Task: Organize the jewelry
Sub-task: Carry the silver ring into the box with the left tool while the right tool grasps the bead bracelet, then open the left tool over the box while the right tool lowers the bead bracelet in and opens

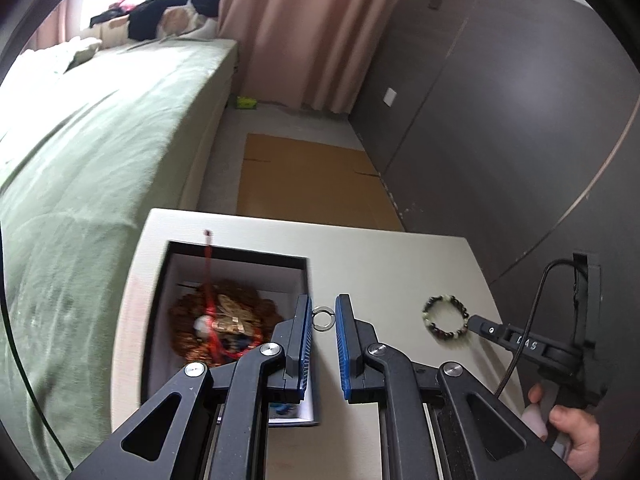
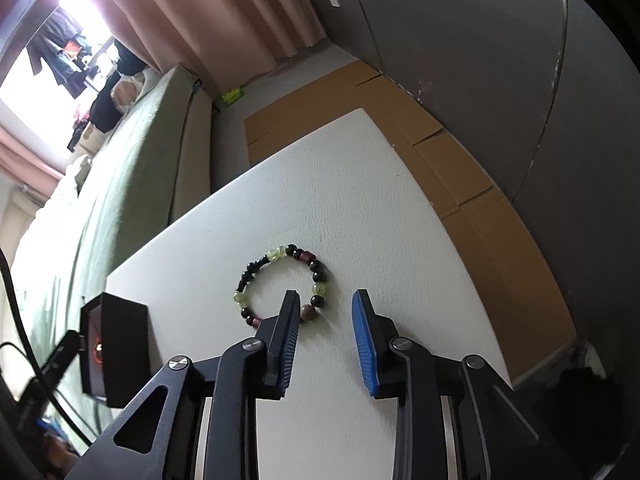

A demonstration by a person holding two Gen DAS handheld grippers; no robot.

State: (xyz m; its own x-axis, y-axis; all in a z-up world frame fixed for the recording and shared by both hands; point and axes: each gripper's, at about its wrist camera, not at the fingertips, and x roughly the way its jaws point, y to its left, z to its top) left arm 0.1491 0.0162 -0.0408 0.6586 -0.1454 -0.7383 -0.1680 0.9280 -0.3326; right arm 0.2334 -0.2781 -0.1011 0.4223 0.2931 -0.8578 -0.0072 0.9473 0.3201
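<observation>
We count one small silver ring (image 1: 323, 317) and one beaded bracelet (image 2: 282, 286) lying on the worktop (image 2: 360, 200). One open box (image 1: 236, 264) holds a single heap of jewelry (image 1: 224, 328), its pieces too tangled to count.

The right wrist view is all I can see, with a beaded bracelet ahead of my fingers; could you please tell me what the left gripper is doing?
Observer: The left gripper is open, with a small silver ring lying on the table between its fingertips.
Operator: Thank you. Is there a container for the jewelry anywhere?
Observer: Yes, an open box sits just left of that gripper, already holding a brown beaded piece with a red cord.
Operator: And where is my bracelet relative to the ring?
Observer: The beaded bracelet lies to the ring's right on the same table, with your right gripper open at its near edge.
</observation>
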